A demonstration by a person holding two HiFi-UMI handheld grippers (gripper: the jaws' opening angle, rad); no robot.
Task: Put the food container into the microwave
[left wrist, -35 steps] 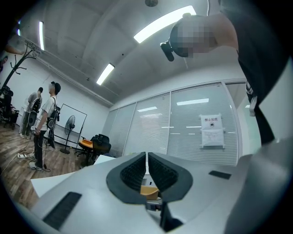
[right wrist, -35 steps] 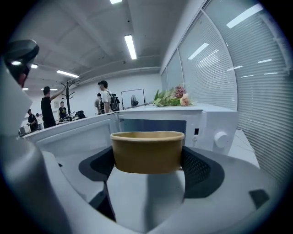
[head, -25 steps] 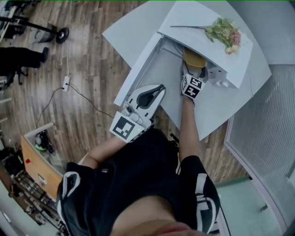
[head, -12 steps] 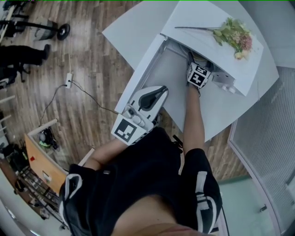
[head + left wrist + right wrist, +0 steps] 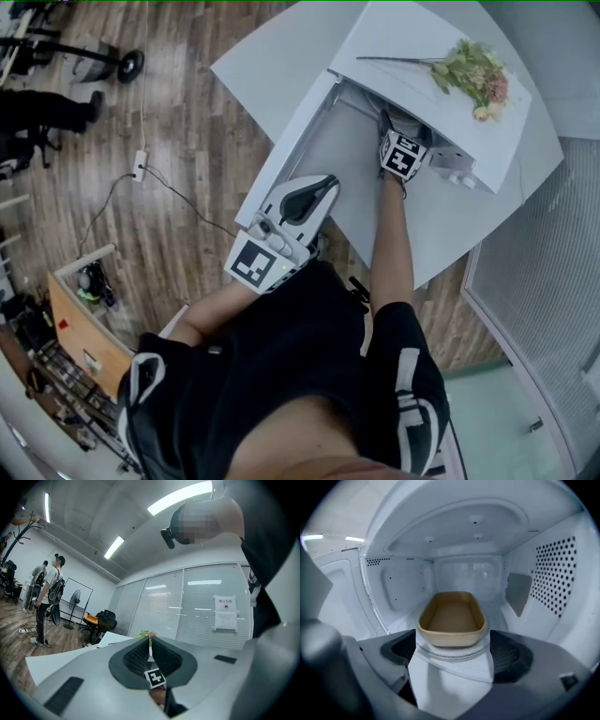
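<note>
- Your right tool [image 5: 452,638] grips the tan oval plastic food container [image 5: 451,616] inside the white microwave [image 5: 396,585].
- Your left tool [image 5: 319,185] is pressed closed, empty.

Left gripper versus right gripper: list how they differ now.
The left gripper has its jaws together on nothing; the right gripper has its jaws apart, clamping the near end of the tan food container. The left gripper is outside, near the person's body; the right gripper reaches inside the microwave. Both share the same grey two-jaw build.
</note>
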